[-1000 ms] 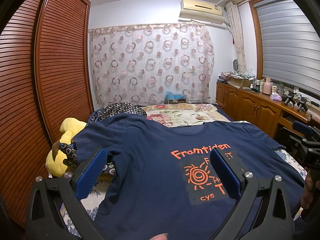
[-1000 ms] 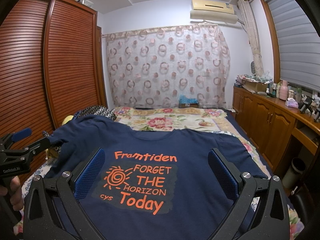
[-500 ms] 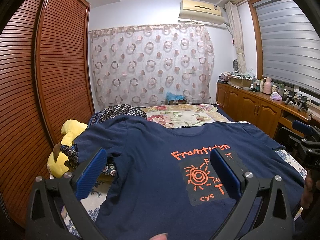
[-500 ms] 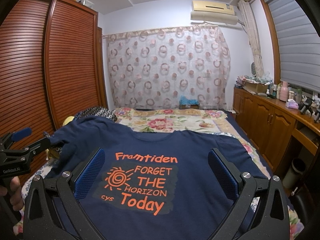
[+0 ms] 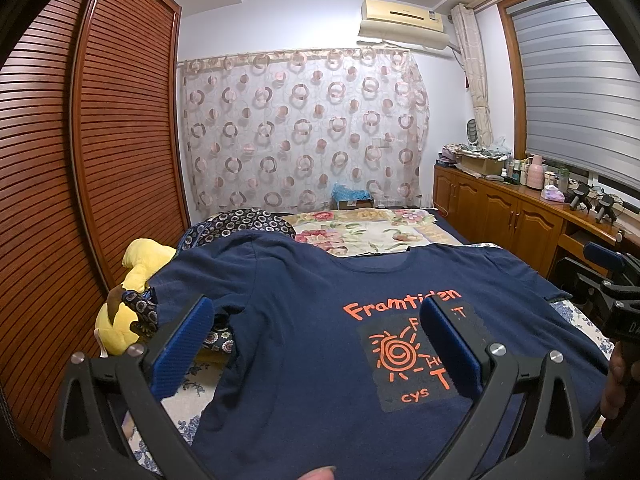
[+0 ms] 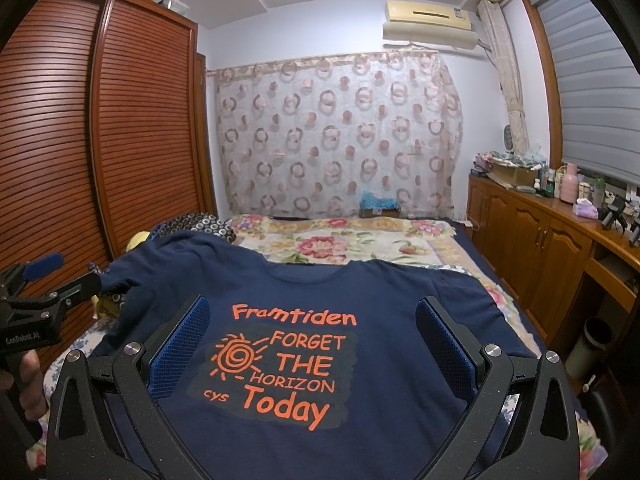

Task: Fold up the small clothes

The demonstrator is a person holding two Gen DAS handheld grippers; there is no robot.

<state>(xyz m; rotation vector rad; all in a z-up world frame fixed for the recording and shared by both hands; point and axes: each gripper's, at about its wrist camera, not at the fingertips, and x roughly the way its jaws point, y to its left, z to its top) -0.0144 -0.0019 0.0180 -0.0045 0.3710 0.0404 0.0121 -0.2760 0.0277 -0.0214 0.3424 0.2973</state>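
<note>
Left tongs [image 5: 316, 348] apart, right tongs [image 6: 312, 346] apart, both level above the spread navy T-shirt [image 6: 384, 304], side by side

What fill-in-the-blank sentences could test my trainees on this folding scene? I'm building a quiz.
1. The navy T-shirt lies spread with its print facing ____.
2. Both the left tool and right tool are ____, holding nothing.
3. The print's lettering is ____ in color.
4. The plush toy beside the shirt's sleeve is ____.

Answers: up; open; orange; yellow
</note>
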